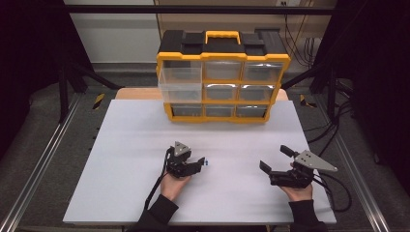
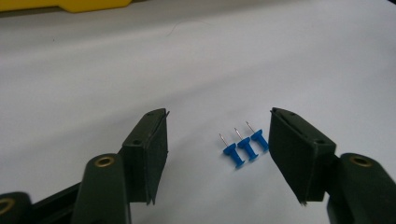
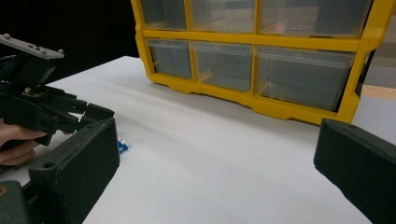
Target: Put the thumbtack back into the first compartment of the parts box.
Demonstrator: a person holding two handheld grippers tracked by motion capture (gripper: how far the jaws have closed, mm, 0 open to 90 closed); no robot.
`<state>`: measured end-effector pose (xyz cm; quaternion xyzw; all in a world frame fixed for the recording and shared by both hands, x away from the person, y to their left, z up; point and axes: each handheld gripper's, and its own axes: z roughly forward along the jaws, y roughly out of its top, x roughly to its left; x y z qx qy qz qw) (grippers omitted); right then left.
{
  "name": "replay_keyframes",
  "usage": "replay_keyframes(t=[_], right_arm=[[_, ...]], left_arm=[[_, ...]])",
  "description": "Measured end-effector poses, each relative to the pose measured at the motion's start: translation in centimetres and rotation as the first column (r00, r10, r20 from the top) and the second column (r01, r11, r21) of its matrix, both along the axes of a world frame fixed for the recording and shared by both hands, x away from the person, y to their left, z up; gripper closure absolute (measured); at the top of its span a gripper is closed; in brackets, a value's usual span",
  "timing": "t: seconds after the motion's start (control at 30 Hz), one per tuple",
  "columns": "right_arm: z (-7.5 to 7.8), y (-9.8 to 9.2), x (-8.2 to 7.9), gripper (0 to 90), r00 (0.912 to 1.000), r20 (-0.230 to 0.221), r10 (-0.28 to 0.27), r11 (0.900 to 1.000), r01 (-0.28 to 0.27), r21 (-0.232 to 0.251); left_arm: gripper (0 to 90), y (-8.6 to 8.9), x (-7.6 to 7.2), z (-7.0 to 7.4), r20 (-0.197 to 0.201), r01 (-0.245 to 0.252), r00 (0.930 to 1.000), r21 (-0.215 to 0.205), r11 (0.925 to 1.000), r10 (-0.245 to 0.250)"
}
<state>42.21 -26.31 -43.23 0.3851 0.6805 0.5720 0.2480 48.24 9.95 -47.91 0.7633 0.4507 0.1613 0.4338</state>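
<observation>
Three blue push pins (image 2: 244, 148) lie on the white table (image 1: 145, 145), and the left gripper (image 2: 217, 140) is set over them with its jaws straddling the group. In the left gripper view the pins sit in the gap but off centre, close beside the jaw on the right of that view; the nearest pin looks to be just at that pad, though contact cannot be told, and the other jaw stands well apart from them. The jaws are partly open, with nothing pressed between them. The pins lie side by side in a tight row, touching or nearly so, each with its metal point aimed away from the gripper and its blue head toward it, so their long axes run roughly along the jaws and the row spans the gap between them. A closing move would likely gather them sideways from the far jaw.

The left hand (image 1: 175, 182) is plainly the nearer one. The right gripper (image 1: 273, 164) rests well apart toward the table's right, jaws wide and empty. At the far edge stands a yellow drawer organizer (image 1: 222, 79), its upper left drawer (image 1: 180, 83) pulled out.
</observation>
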Motion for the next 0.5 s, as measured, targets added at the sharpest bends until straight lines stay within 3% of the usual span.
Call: replay_keyframes(t=[0.5], right_arm=[[0.01, -0.03, -0.01, 1.3, 1.0000, -0.005, -0.003, 1.000, 0.003, 0.000]], left_arm=[[59.9, -0.74, -0.10, -0.66, -0.037, -0.001, 0.9993, 0.013, 0.9999, 0.001]])
